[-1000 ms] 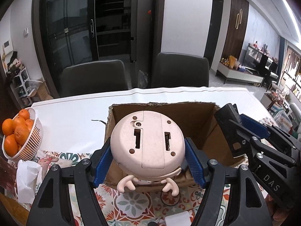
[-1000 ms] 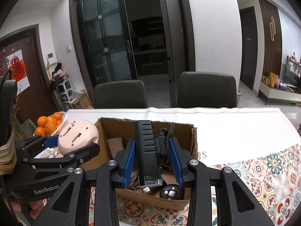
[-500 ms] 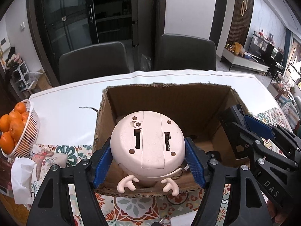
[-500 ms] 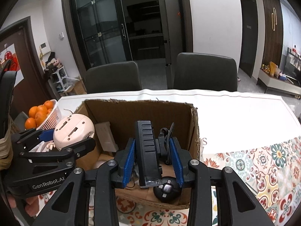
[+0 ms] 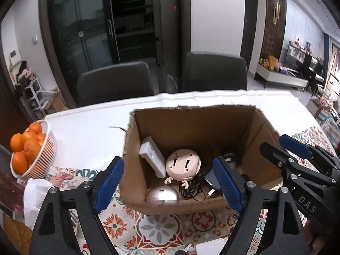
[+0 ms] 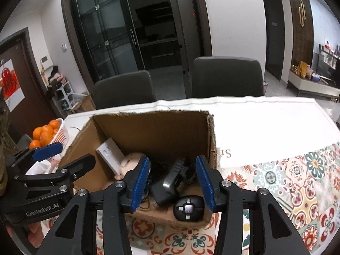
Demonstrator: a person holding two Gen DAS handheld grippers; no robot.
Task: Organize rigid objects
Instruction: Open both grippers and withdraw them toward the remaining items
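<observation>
An open cardboard box (image 5: 191,119) stands on the table. Inside it lie a pink round toy with small arms (image 5: 183,167), a white flat device (image 5: 152,156), a silver dome (image 5: 162,194), black cables (image 5: 192,188) and a black adapter (image 5: 209,179). My left gripper (image 5: 169,183) is open and empty above the box's near wall. My right gripper (image 6: 173,182) is open and empty over the box (image 6: 153,127), above a black rectangular device (image 6: 170,180) and a round black controller (image 6: 188,208). The pink toy (image 6: 131,162) and white device (image 6: 110,154) show there too.
A white basket of oranges (image 5: 27,148) stands at the left table edge, with a white tissue (image 5: 36,195) near it. The patterned tablecloth (image 6: 297,180) covers the near table, a white cover (image 6: 265,123) the far part. Two dark chairs (image 5: 114,82) stand behind.
Both grippers opened. The pink toy dropped from my left gripper into the box, and the black device dropped from my right gripper into the box.
</observation>
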